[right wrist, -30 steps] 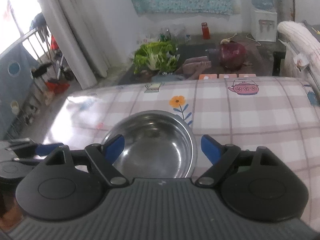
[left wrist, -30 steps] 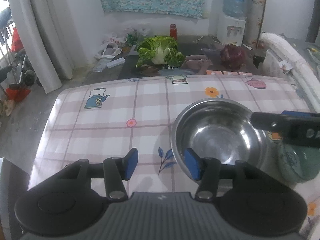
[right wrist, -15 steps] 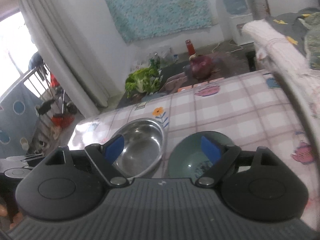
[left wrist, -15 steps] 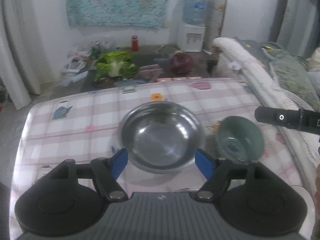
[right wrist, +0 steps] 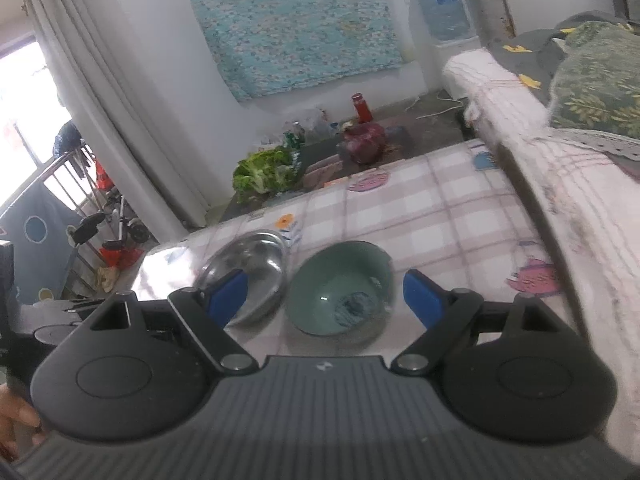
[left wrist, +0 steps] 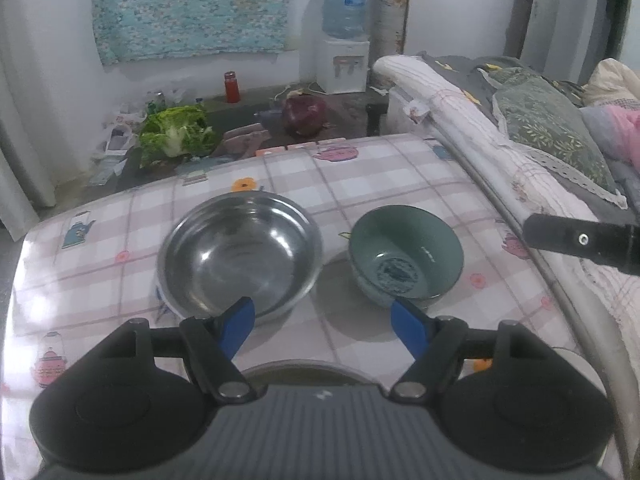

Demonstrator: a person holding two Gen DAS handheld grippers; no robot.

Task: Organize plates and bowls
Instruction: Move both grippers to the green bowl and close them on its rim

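A steel bowl (left wrist: 240, 264) and a smaller green ceramic bowl (left wrist: 406, 256) stand side by side on the checked tablecloth (left wrist: 380, 176). My left gripper (left wrist: 324, 330) is open and empty, raised above the table's near side, facing the gap between the bowls. A round rim (left wrist: 304, 370) shows just under it. My right gripper (right wrist: 326, 300) is open and empty, held above and short of the green bowl (right wrist: 340, 288), with the steel bowl (right wrist: 248, 268) to its left. Part of the right gripper shows at the left wrist view's right edge (left wrist: 584, 240).
A bed with a rolled white blanket (left wrist: 472, 120) and pillows (left wrist: 548, 124) runs along the table's right side. Beyond the table's far edge lie a green cabbage (left wrist: 176, 136), a red cabbage (left wrist: 304, 114) and a water dispenser (left wrist: 344, 32). A curtain (right wrist: 92, 92) hangs at left.
Both grippers pulled back and rose from the steel bowl and swung right. The left jaws opened wider. The green bowl came into full view of both cameras.
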